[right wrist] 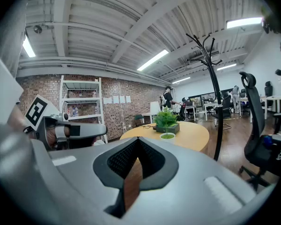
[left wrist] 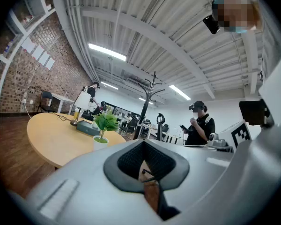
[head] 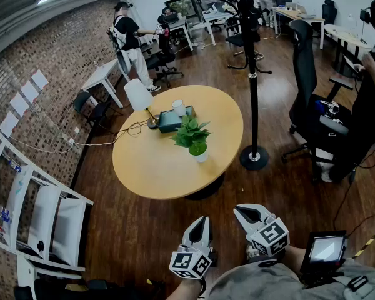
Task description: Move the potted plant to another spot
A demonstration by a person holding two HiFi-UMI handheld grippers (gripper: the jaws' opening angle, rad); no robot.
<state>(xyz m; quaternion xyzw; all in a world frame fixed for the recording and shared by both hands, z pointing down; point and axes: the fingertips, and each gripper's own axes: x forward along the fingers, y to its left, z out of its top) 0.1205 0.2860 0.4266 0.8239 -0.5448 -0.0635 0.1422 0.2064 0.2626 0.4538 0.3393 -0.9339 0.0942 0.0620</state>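
Note:
A small green potted plant (head: 194, 137) in a white pot stands on the round wooden table (head: 156, 167), towards its right side. The plant (left wrist: 105, 125) shows far off in the left gripper view, and the plant (right wrist: 166, 122) also in the right gripper view. My left gripper (head: 200, 222) and right gripper (head: 245, 212) are held side by side low in the head view, well short of the table. Both are shut with nothing between the jaws.
On the table behind the plant lie a dark box (head: 174, 120), a white cup (head: 179, 107) and a lamp with a cable. A black coat stand (head: 253, 74) rises right of the table, an office chair (head: 309, 99) beyond it. White shelving (head: 31, 211) lines the brick wall. People stand around.

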